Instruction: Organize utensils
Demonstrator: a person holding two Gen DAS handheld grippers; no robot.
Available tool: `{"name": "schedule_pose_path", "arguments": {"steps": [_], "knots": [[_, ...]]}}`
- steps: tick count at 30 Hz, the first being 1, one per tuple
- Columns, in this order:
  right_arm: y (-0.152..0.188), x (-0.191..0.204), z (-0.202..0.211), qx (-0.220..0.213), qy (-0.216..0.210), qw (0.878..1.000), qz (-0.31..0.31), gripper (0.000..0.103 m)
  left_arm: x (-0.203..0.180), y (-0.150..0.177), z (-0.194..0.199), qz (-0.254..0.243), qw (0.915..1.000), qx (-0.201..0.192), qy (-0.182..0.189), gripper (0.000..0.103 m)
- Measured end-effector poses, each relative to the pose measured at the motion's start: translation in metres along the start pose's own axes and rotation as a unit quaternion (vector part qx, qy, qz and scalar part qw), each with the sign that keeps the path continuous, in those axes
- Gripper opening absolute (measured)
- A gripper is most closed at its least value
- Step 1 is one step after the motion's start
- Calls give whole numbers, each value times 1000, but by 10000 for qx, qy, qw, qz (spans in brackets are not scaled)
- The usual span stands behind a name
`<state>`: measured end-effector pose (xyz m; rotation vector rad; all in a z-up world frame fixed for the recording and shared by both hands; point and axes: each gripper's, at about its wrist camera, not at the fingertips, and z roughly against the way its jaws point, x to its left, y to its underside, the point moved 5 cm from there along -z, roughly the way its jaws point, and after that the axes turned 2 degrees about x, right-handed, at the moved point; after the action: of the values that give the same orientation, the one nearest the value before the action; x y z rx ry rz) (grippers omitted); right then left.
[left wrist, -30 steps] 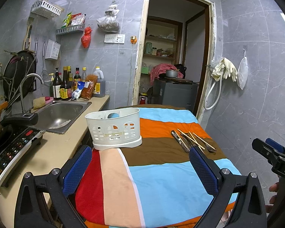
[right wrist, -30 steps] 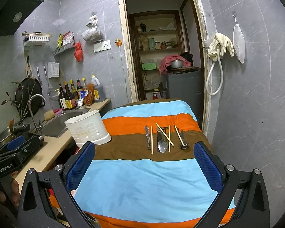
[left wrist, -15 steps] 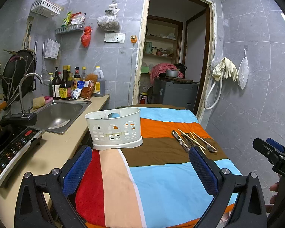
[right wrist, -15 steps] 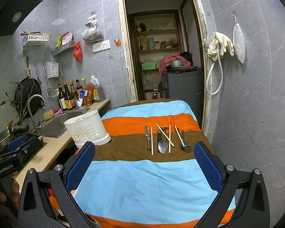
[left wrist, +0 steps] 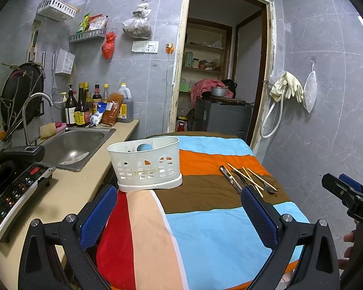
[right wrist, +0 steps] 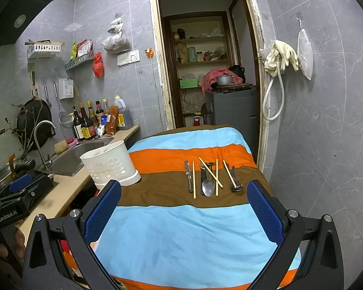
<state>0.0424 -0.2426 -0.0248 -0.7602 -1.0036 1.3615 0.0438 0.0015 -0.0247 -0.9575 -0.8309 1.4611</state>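
**Operator:** I've got both tools spread wide and empty. The right tool (right wrist: pixel 184 210) hangs over the blue stripe of the striped cloth (right wrist: pixel 181 236), short of the utensils. The left tool (left wrist: pixel 179 212) is over the near edge of the bench, facing the white caddy (left wrist: pixel 146 164).

**Spotter:** Where does everything lie?

**Operator:** All the utensils are in a row on the brown stripe: a knife (right wrist: pixel 188 176) on the left, a chopstick (right wrist: pixel 194 180) just beside it, then the spoon (right wrist: pixel 207 186) with two more chopsticks crossing at it, and a dark-handled piece (right wrist: pixel 234 177) on the right with a fourth chopstick laid over it. I can't make out whether that one is a fork. The caddy stands well apart from them at the left edge of the cloth, beside the sink (left wrist: pixel 77 145). There's something blue already inside it.

**Spotter:** What would you take first?

**Operator:** I think the lone chopstick or the knife, since nothing rests on them. I'd bring the right tool down across the shaft near its middle, so it doesn't tip when lifted. The cloth is soft, so I'd press the fingers in lightly, or they may snag the fabric. The spoon I'd leave until the crossed chopsticks are off it.
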Motion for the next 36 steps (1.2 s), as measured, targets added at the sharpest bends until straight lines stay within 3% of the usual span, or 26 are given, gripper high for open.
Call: {"name": "schedule_pose_path", "arguments": {"steps": [10, 22, 36], "knots": [[-8, 2, -6, -48, 10, 10000, -1, 102, -2, 0, 0, 105, 9999, -56, 70, 102], [-54, -11, -11, -438, 50, 9988, 234, 102, -20, -42, -30, -44, 9995, -258, 176, 103], [-110, -57, -92, -491, -102, 9985, 201, 102, -72, -83, -112, -17, 9993, -337, 144, 103]]}}
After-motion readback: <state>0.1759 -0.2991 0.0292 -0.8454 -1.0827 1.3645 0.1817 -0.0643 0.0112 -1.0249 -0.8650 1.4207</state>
